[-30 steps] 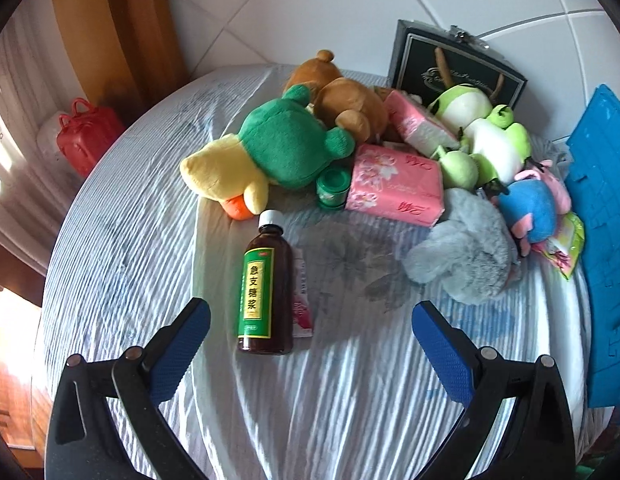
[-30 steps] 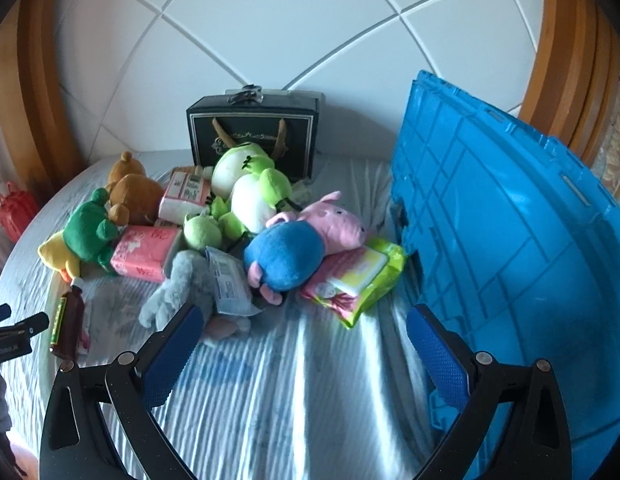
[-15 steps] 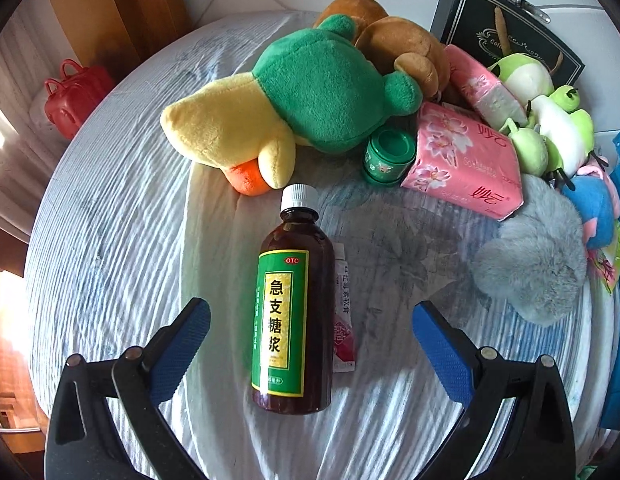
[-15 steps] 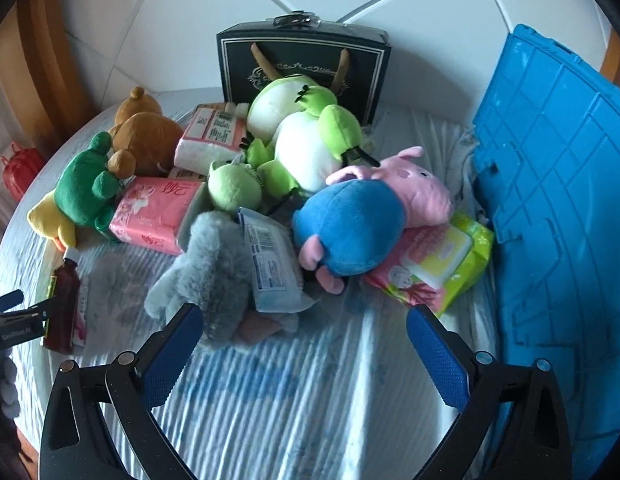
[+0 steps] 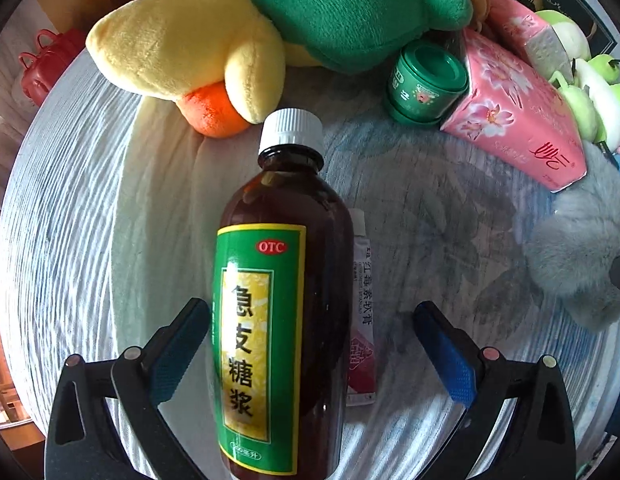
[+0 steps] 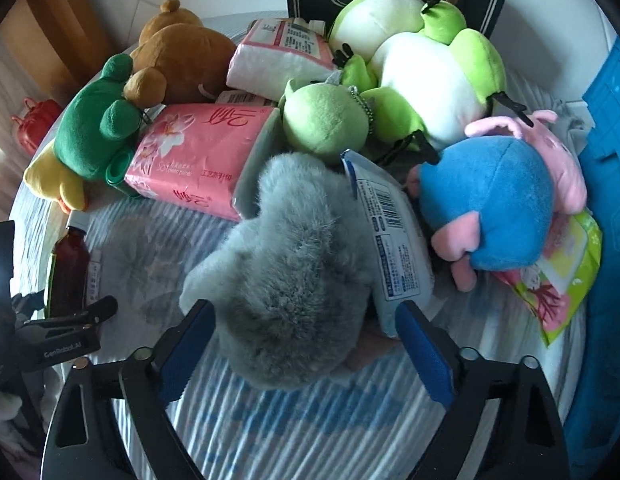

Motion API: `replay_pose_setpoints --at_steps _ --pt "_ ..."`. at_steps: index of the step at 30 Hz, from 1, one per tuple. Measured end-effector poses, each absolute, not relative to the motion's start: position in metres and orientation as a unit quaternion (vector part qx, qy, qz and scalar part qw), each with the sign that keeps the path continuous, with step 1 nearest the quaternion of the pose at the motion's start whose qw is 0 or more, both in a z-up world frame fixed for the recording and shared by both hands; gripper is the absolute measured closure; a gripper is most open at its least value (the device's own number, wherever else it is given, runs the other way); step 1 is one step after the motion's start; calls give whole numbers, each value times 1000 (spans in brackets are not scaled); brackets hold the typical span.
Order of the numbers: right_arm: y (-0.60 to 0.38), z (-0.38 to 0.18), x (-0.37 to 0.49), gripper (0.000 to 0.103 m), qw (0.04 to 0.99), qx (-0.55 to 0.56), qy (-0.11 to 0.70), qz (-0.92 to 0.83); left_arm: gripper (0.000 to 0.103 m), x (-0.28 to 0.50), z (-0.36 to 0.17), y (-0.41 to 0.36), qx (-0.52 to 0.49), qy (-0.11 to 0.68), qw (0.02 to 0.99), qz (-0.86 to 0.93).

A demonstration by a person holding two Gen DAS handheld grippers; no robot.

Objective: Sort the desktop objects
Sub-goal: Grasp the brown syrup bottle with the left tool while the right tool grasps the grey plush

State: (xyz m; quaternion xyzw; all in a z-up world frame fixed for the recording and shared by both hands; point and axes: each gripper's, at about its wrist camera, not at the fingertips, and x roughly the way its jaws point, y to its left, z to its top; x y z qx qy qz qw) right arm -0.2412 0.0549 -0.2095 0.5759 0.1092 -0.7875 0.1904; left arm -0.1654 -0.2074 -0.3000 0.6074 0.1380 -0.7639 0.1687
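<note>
A brown syrup bottle with a white cap and green label lies on the striped cloth. My left gripper is open and straddles its lower half, the left pad close to the glass and the right pad well clear. A thin ointment tube lies against the bottle's right side. In the right wrist view a grey furry plush sits between the fingers of my right gripper. Its jaws are closing, with the pads at the fur's edges and no visible squeeze. A white barcoded packet leans on the plush's right flank.
A green-and-yellow duck plush, a green jar and a pink tissue pack lie just beyond the bottle. A blue pig plush, frog plushes and a brown bear crowd the back. A blue crate stands at right.
Both grippers have dropped toward the cloth. The left one has closed in over the bottle. The right one has come down around the grey plush and its fingers stand narrower.
</note>
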Motion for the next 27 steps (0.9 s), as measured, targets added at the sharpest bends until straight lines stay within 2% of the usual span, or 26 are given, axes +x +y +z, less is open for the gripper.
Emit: replay_pose_setpoints --at_steps 6,18,20,22,24,26,27 --pt "46 -229 -244 22 193 593 113 -774 0 -156 -300 -194 574 122 165 -793" --pt "41 -247 -263 19 177 598 115 -773 0 -170 -302 -175 587 124 162 -783" --pt "37 -249 -264 26 176 590 130 -777 0 -174 -302 -171 591 124 161 -781" --pt "34 -246 -261 52 185 582 140 -780 0 -177 -303 -166 594 125 160 -778" --pt "32 -243 -255 54 193 580 147 -778 8 -178 -301 -159 594 123 156 -779" --pt "34 -241 -249 55 197 580 149 -776 25 -179 -296 -151 592 120 152 -782" --pt "37 -240 -247 55 200 585 144 -773 27 -179 -295 -149 591 120 152 -783"
